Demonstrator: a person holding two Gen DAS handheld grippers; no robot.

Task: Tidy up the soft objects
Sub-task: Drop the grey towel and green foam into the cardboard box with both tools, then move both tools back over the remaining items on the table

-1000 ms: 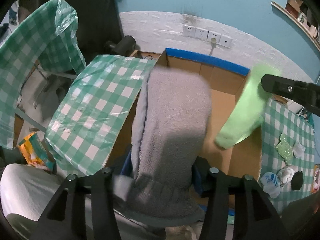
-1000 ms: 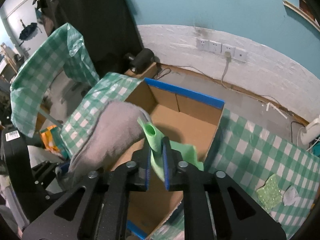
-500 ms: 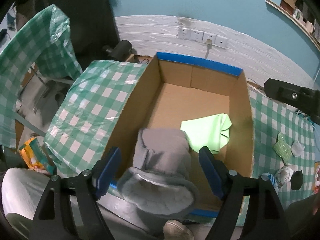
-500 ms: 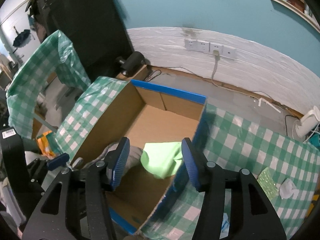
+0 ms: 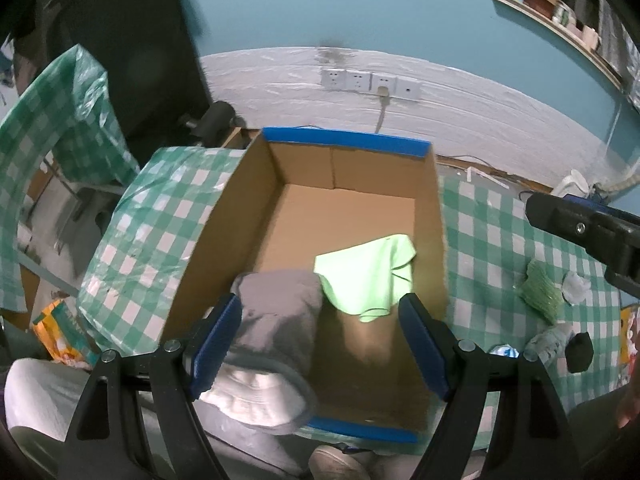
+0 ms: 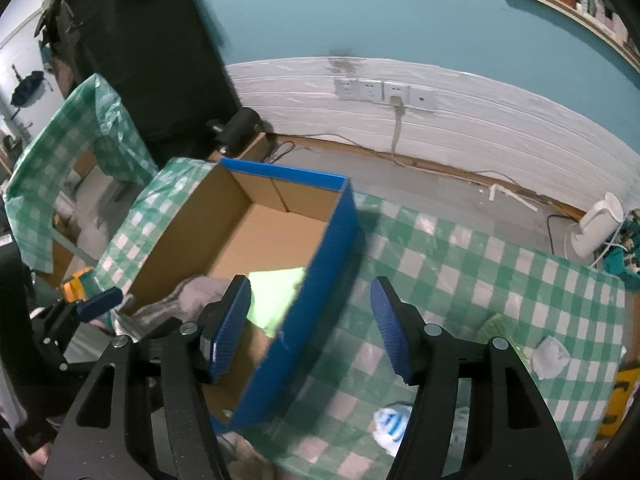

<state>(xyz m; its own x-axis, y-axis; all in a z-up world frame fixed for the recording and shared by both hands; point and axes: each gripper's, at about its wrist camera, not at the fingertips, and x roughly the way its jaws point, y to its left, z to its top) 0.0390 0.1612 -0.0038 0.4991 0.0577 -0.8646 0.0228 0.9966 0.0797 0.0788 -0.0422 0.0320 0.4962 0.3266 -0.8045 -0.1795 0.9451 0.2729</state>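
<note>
Surface: green-check tablecloth point(image 6: 460, 264)
Box point(image 5: 428, 216): open cardboard, blue-edged
Grey sock point(image 5: 280, 316): inside, 7 o'clock corner
Green cloth point(image 5: 364, 276): inside, touching sock
Left gripper point(image 5: 320, 344): apart, empty
Right gripper point(image 6: 310, 328): opening, empty

We see our left gripper point(image 5: 320, 340) standing open above the near end of the cardboard box point(image 5: 224, 232), its blue pads clear of everything. Inside, the grey hat point(image 5: 276, 320) slumps over the near left rim, and the green cloth point(image 5: 366, 276) lies just beside it, toward the right wall. Our right gripper point(image 5: 592, 236) juts in at the far right over the checked tablecloth point(image 5: 480, 248).
</note>
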